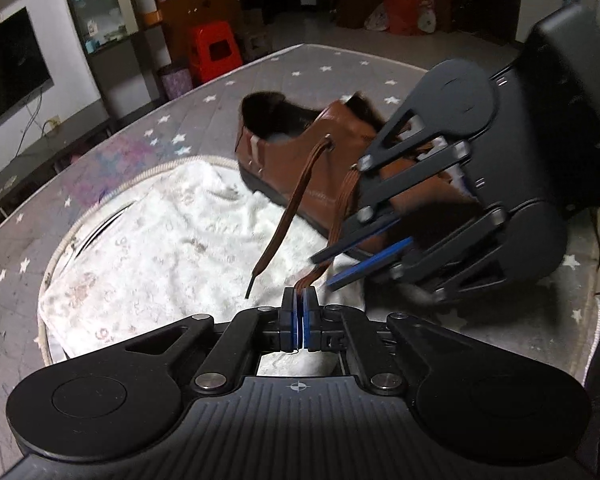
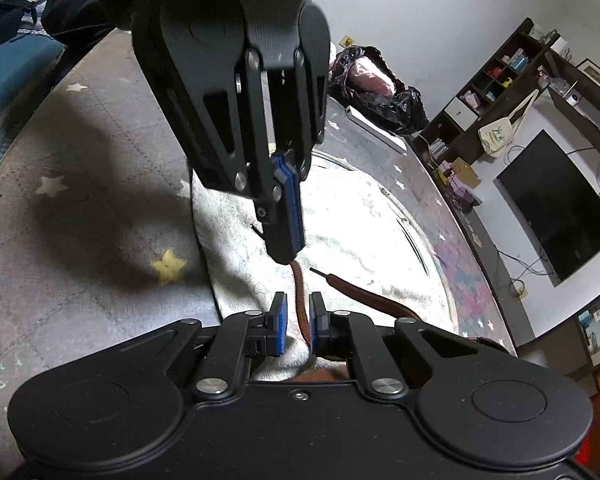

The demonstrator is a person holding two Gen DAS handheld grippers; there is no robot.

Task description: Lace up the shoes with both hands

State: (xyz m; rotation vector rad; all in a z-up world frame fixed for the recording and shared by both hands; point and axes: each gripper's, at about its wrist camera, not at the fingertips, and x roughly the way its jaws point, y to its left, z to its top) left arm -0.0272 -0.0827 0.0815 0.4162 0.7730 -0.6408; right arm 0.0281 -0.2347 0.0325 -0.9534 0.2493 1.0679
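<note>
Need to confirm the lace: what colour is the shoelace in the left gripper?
Brown, matching the shoe; the shoelace shows best in the left wrist view.

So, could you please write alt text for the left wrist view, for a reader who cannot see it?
The left claw is shut on a brown lace running up to a brown shoe on a white cloth. The right claw, open, reaches in from the right beside that lace; a second lace end hangs free.

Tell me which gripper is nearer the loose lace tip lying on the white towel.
Left. The left gripper, shut on the other lace end, sits just beside the loose lace tip. The right gripper, open, hangs farther off, by the shoe.
</note>
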